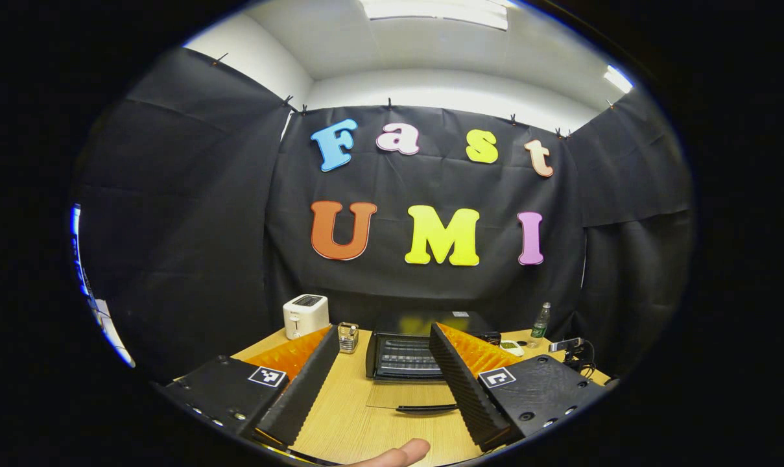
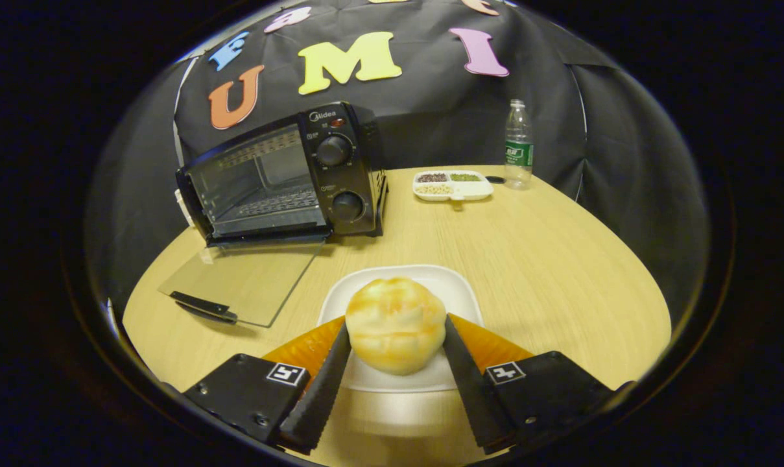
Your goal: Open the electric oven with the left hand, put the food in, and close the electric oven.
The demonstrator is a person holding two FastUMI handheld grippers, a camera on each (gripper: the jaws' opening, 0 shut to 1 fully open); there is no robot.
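The black electric oven (image 2: 281, 175) stands at the back left of the wooden table, its glass door (image 2: 249, 279) folded down flat with the handle (image 2: 203, 306) nearest me. A round golden bun (image 2: 395, 305) sits over a white plate (image 2: 460, 285). My right gripper (image 2: 397, 327) is shut on the bun, one finger against each side. In the left gripper view the oven (image 1: 404, 357) faces me with its rack showing and the door handle (image 1: 427, 408) low in front. My left gripper (image 1: 384, 328) stands open above the table before the lowered door, holding nothing.
A white toaster (image 1: 305, 315) and a small jar (image 1: 347, 337) stand left of the oven. A divided tray of beans (image 2: 453, 183) and a water bottle (image 2: 518, 146) sit at the back right. A fingertip (image 1: 398, 454) shows at the bottom edge.
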